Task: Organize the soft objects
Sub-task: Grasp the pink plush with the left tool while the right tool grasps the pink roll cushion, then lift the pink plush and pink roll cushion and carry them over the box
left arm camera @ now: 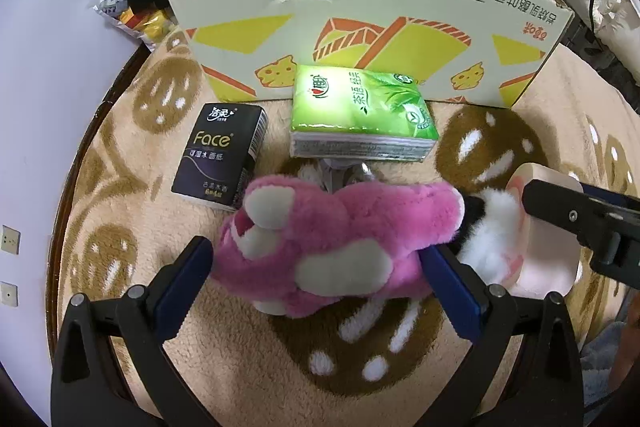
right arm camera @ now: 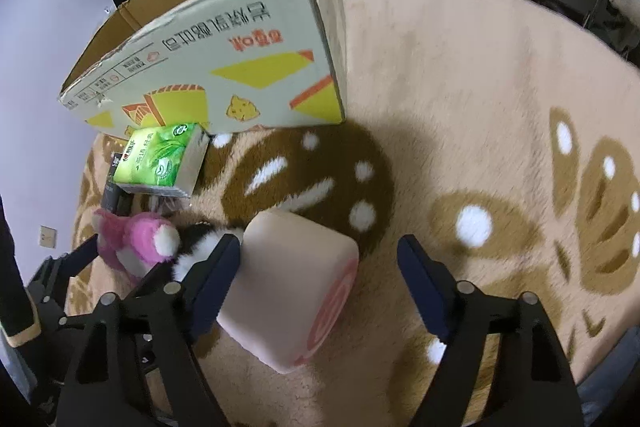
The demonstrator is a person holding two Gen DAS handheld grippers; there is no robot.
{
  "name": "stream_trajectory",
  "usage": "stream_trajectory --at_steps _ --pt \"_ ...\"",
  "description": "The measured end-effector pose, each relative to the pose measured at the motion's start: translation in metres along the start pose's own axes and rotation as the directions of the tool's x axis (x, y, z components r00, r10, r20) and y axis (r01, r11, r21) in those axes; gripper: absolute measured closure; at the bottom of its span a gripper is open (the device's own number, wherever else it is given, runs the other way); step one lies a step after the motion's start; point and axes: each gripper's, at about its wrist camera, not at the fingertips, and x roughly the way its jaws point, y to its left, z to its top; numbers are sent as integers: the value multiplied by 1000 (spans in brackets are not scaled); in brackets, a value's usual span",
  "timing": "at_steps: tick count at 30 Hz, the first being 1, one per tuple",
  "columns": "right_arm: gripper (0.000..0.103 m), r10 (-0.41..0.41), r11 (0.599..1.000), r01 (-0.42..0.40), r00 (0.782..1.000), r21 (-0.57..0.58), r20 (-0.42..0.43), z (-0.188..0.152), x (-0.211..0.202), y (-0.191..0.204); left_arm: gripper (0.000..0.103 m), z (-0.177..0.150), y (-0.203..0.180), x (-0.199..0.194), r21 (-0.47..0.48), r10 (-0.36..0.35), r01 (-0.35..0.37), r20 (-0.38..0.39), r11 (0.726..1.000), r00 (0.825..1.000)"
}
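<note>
Beige rug [left arm camera: 248, 355] bears pink plush [left arm camera: 328, 247] between left gripper [left arm camera: 316, 275] fingers.

Two tissue packs lie out: one green pack [left arm camera: 362, 109] and one black pack [left arm camera: 219, 155]. There are two plush toys, one pink toy [left arm camera: 320, 247] and one black-and-white toy [left arm camera: 490, 231]. One pink cushion block [right arm camera: 288, 287] and one cardboard box [left arm camera: 360, 27] complete the count.

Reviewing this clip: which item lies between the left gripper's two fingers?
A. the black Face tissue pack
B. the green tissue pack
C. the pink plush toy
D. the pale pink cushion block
C. In the left wrist view the pink plush toy fills the gap between the left gripper fingers, while the green tissue pack and black Face tissue pack lie further off by the cardboard box.
</note>
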Motion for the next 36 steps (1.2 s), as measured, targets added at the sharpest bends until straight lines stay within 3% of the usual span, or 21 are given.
stream_trajectory --at_steps 8,14,21,24,29,36 --pt "47 8 1000 -8 1000 -20 17 0 1 1 3 -2 8 4 -35 -38 38 -16 999 999" --pt "57 12 999 -10 999 -38 41 -1 -4 11 6 -2 11 5 -51 -17 16 -26 999 1000" --pt "70 14 994 0 991 -106 130 0 -26 24 12 -5 9 -4 -66 -5 4 -12 998 1000" --pt "72 59 991 -37 982 -127 178 1 -36 32 14 -5 8 -6 -66 -7 7 -6 998 1000" --pt "73 49 982 0 966 -190 252 0 -51 46 22 -7 10 -16 -85 -11 13 26 996 1000" --pt "73 42 978 10 968 -208 248 -1 -43 48 24 -7 10 -21 -85 -16 19 33 996 999"
